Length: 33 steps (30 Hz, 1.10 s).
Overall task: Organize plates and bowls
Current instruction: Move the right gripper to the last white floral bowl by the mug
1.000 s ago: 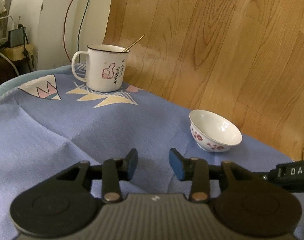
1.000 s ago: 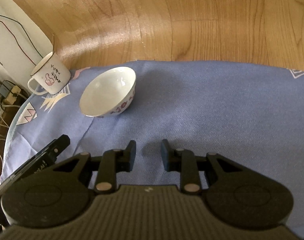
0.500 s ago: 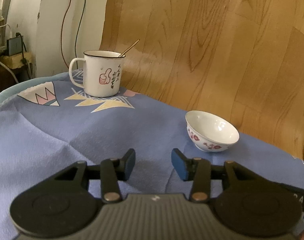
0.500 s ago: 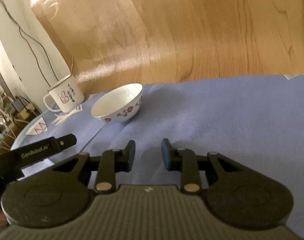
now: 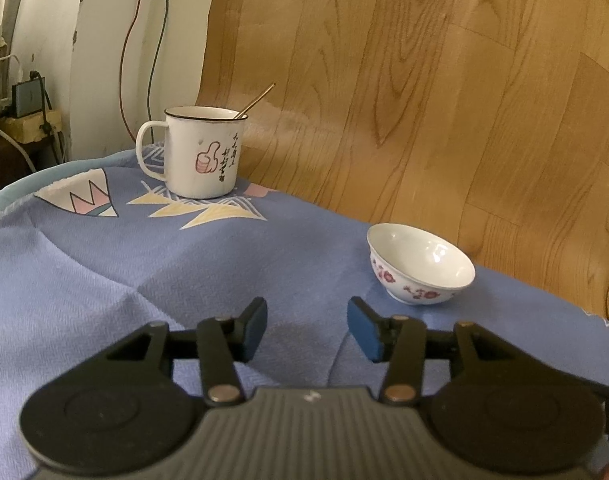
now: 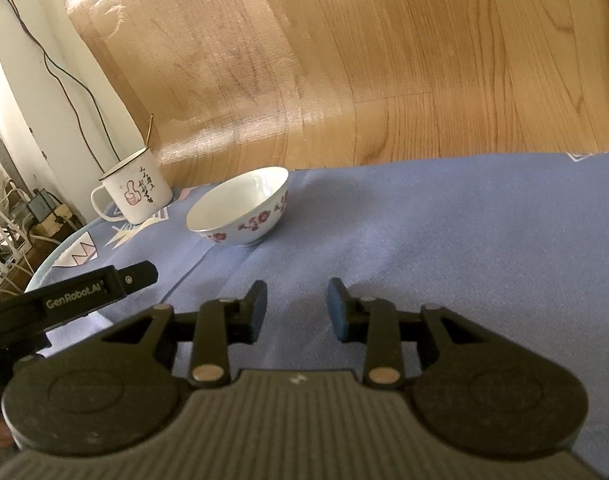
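A small white porcelain bowl [image 5: 420, 268], ringed outside with red-and-purple blossoms and glossy and empty inside, stands upright on a bench draped in blue woven cloth [image 5: 184, 280], near the cloth's far edge where wood-grain flooring [image 5: 424, 100] begins. From the right wrist camera the same bowl [image 6: 240, 208] sits ahead and left of the claw, just beside a white enamel mug [image 6: 132, 192].

The left claw [image 5: 307, 328] hovers above the wrinkled cloth, its blue-padded fingers [image 5: 364, 332] easing apart with only fabric showing between them; the bowl lies ahead to its right, well clear of the pads. The right claw [image 6: 296, 310] is likewise widening its jaws over bare cloth, pinching nothing.

The mug [image 5: 200, 152], dark-rimmed and printed with a pink thumbs-up and black characters too small to read, holds a thin metal handle [image 5: 256, 100] whose lower end is hidden inside. A black bar lettered "GenRobot.AI" [image 6: 84, 292] juts in at the right camera's left edge, its rear cut off. The cloth's pale triangle-patterned corner [image 5: 80, 200] curves out of frame. Cables [image 5: 144, 40] trail down a white wall.
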Tool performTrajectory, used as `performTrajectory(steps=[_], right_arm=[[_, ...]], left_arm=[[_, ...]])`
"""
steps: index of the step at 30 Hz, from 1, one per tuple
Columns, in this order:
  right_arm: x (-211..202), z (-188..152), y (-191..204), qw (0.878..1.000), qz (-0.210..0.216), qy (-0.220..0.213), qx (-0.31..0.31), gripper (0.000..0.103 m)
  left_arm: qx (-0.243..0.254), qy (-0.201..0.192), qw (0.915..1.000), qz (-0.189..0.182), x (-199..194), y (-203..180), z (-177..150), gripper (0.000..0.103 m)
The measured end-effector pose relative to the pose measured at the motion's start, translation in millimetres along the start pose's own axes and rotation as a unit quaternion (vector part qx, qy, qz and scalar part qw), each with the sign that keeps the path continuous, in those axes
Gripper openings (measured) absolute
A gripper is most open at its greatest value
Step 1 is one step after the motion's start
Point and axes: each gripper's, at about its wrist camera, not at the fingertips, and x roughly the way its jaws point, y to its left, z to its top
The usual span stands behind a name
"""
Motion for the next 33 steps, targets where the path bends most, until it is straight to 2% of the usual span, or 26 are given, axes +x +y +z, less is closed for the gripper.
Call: performTrajectory(steps=[22, 25, 28, 31, 33], right_arm=[[2, 1, 3, 1.000, -0.001, 0.002, -0.009, 0.042], [5, 3, 6, 1.000, -0.004, 0.008, -0.022, 0.045], [11, 13, 13, 0.998, -0.017, 0.028, -0.045, 0.044], [14, 34, 12, 0.999, -0.007, 0.029, -0.021, 0.044], [19, 50, 10, 1.000, -0.008, 0.025, 0.005, 0.044]], left_arm=[[0.010, -0.018, 0.9998, 0.006, -5, -5, -1, 0.055], [-0.006, -0.011, 0.9999, 0.005, -3, 0, 1, 0.055], [-0.045, 0.005, 0.9990, 0.002, 1, 13, 4, 0.055], [-0.068, 0.011, 0.9976, 0.000, 3, 21, 4, 0.055], [-0.066, 0.011, 0.9978, 0.002, 4, 20, 4, 0.055]])
